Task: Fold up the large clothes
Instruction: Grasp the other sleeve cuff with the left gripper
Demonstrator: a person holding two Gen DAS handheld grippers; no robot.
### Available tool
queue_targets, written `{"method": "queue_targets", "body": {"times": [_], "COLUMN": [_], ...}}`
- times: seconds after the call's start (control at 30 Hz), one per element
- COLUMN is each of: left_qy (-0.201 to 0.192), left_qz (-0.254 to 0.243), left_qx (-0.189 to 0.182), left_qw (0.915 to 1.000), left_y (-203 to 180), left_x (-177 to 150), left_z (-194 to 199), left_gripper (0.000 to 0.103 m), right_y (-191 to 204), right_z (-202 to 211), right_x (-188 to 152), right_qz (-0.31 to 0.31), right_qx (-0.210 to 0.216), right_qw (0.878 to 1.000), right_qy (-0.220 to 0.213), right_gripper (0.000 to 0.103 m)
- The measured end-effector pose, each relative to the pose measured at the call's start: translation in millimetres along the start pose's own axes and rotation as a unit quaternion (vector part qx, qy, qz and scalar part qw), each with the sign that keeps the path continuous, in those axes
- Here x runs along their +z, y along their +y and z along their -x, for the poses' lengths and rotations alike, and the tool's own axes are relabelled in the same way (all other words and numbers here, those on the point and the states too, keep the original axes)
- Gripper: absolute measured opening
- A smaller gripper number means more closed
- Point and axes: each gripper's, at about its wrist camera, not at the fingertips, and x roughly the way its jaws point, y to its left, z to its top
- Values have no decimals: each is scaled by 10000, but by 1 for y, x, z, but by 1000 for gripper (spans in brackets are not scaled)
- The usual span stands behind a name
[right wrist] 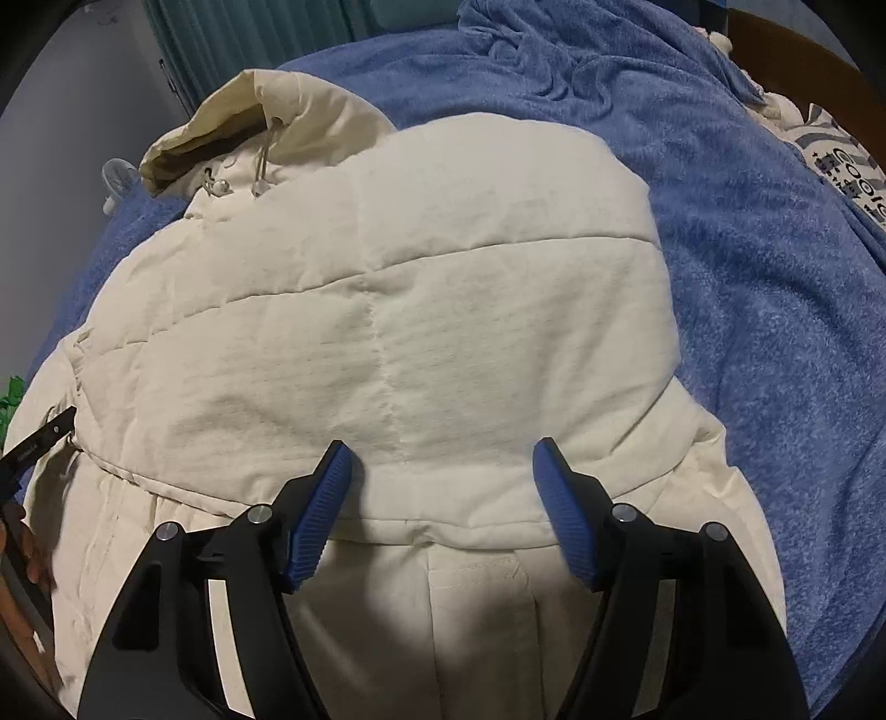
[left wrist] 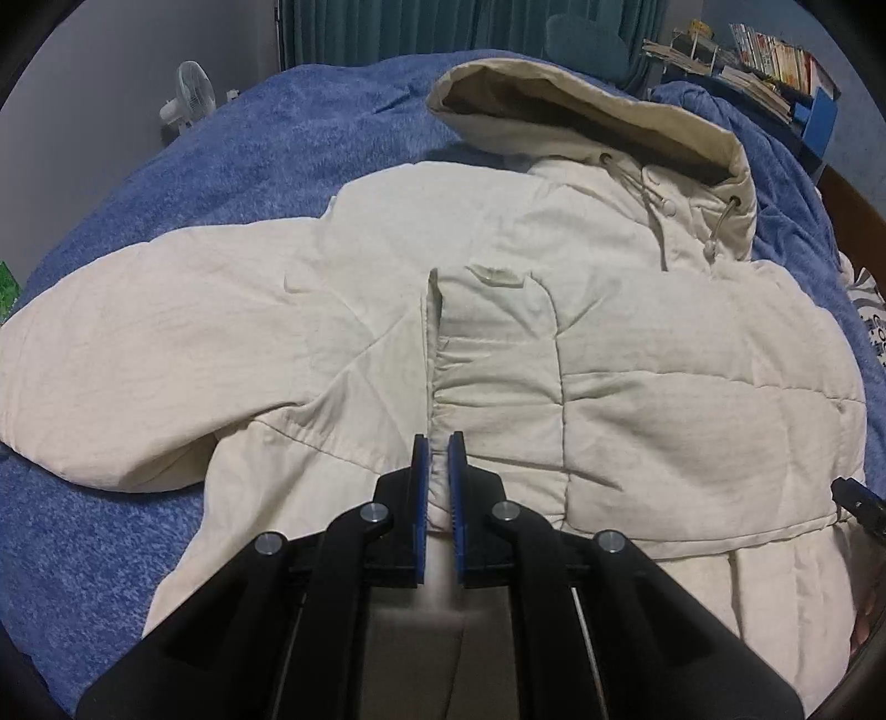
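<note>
Cream jacket [left wrist: 387, 332] lies spread on a blue blanket [left wrist: 249, 160] over the bed, hood [left wrist: 581, 105] at the far end. One sleeve is folded across the chest; the other sleeve [left wrist: 111, 365] stretches out flat to the left in the left wrist view.

Left gripper [left wrist: 440, 443]: low over the jacket's middle, pointing toward the hood, fingers nearly together and pinching the folded sleeve's cuff edge between the blue pads [left wrist: 422, 487].

Right gripper [right wrist: 443, 454]: above the folded sleeve near the jacket's right side, aimed the same way, jaws spread wide with nothing between them. Pads [right wrist: 321, 515] sit just over the fabric; contact cannot be judged.

A fan [left wrist: 191, 94] and curtain [left wrist: 387, 27] stand beyond the bed.
</note>
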Motion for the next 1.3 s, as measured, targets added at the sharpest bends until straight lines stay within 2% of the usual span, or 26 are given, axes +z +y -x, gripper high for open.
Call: {"method": "queue_targets", "body": {"times": [0.1,0.17,0.2,0.27,0.33,0.37,0.43,0.53,0.63,0.73,0.87,0.97,1.13,1.3], "left_qy": [7,-77,-102,-177,-308,-445,-662,-798,-932,-1085,-1124,-1081,-765,-408], "left_qz": [-103,-134,-137,-147,-198,-233,-291,-242,-98,-24,130,255,689,778], "left_qx": [87,75,47,-121,-192,-196,-210,-349,-466,-424,-229,43,422,798], "left_qw": [9999,9999,9998,9997,9991,9985,9972,9959,9945,9932,9933,9938,9938,9929], "left_y": [-4,-4,-5,-5,-6,-7,-7,-2,11,26,65,106,179,224], "left_x": [0,0,0,1,2,2,3,6,8,11,13,12,-1,-12], "left_z": [-2,4,8,20,32,41,57,77,97,114,127,126,102,70], "left_gripper": [5,5,5,16,56,62,69,80,91,95,95,95,95,95], "right_y": [5,8,10,12,18,20,31,51,69,83,103,119,140,140], "right_z": [-1,2,6,19,36,43,62,85,105,122,129,123,97,75], "right_x": [-1,-2,-2,-1,3,5,9,13,16,15,13,10,1,-1], "right_qz": [94,117,77,-39,-152,-150,-49,181,302,339,342,452,787,787], "right_qx": [-78,-117,-183,-210,-183,-186,-265,-347,-198,105,548,745,689,719], "right_qw": [9999,9999,9997,9993,9983,9978,9957,9918,9873,9824,9792,9808,9846,9876], "right_qy": [-9,-48,-122,-296,-536,-623,-884,-1215,-1548,-1833,-1923,-1747,-1399,-1155], "right_gripper": [71,84,86,93,95,96,96,97,97,97,97,97,97,97]}}
